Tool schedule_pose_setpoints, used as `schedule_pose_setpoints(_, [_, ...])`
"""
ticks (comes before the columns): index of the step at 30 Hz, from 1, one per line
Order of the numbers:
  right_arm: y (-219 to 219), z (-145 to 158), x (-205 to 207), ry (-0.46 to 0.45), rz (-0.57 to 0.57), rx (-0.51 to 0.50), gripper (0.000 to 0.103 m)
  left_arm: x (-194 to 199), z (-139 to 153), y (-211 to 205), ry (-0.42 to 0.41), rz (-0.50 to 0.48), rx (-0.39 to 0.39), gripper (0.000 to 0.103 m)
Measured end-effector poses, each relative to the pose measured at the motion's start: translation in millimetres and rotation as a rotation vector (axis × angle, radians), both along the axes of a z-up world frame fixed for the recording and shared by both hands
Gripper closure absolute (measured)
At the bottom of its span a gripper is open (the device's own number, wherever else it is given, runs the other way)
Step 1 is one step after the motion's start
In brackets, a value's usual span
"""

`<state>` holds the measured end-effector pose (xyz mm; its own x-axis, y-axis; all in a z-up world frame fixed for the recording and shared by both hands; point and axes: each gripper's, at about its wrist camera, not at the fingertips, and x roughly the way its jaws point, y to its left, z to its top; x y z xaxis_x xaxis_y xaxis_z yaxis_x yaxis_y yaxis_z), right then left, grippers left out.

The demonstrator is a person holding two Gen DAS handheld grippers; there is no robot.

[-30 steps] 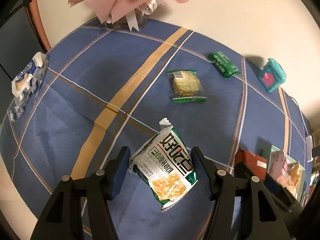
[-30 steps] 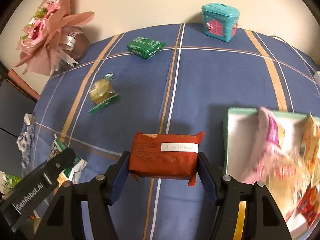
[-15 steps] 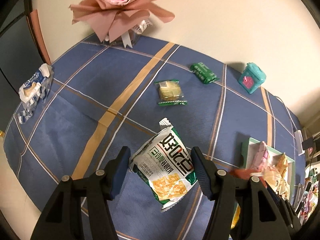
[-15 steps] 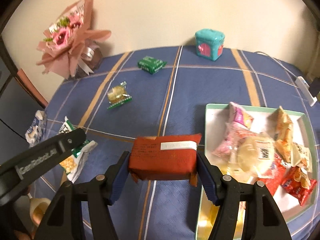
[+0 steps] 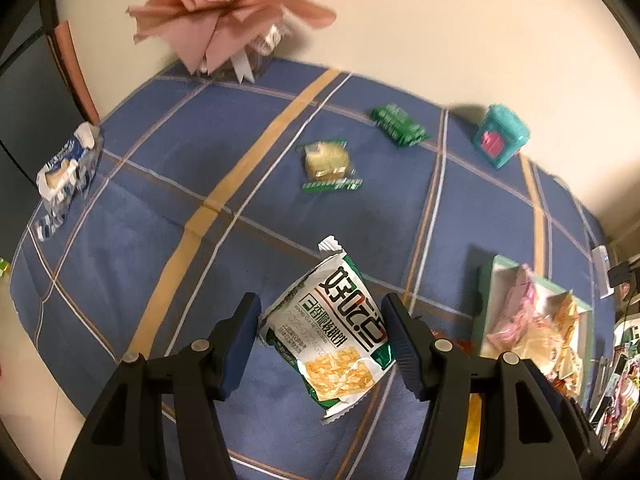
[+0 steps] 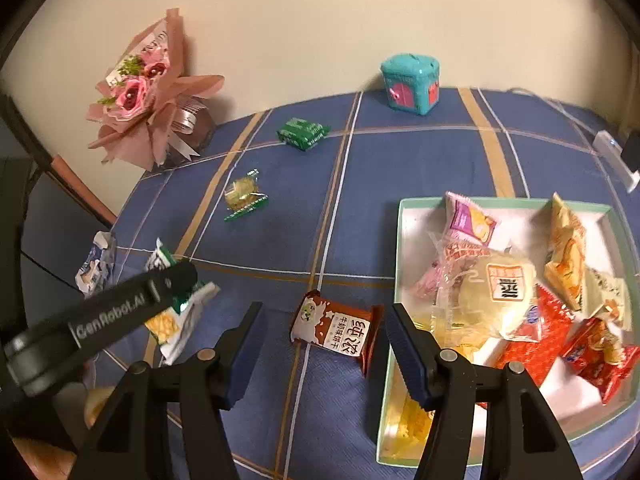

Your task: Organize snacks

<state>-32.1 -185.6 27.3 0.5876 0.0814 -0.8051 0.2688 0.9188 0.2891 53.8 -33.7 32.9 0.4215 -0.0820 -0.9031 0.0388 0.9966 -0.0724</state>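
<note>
My left gripper [image 5: 320,322] is shut on a white and green cracker bag [image 5: 334,334] and holds it above the blue checked tablecloth. My right gripper [image 6: 326,328] is open. A red-brown biscuit pack [image 6: 338,330] lies on the cloth between and beyond its fingers, left of the green-rimmed white tray [image 6: 400,240], which holds several snacks. A clear cracker packet [image 6: 242,196] and a green pack [image 6: 303,133] lie farther back; both also show in the left wrist view, the packet [image 5: 326,160] and the pack [image 5: 398,126].
A pink bouquet [image 6: 140,88] and a teal toy house [image 6: 410,84] stand at the wall. A blue and white wrapper [image 5: 64,168] lies at the cloth's left edge. The left gripper's arm [image 6: 100,316] crosses the right wrist view at the left.
My right gripper has opened and dropped the red-brown pack onto the cloth beside the tray. Both grippers have risen. The left still holds the cracker bag.
</note>
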Motion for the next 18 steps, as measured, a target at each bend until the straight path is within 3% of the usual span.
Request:
schedule_pose_setpoints(12, [5, -44, 28, 0.110, 0.029, 0.032, 0.039, 14, -52, 12, 0.155, 0.055, 0.032, 0.039])
schedule_pose_setpoints(18, [3, -58, 37, 0.129, 0.011, 0.059, 0.038, 18, -65, 19, 0.193, 0.070, 0.025, 0.039])
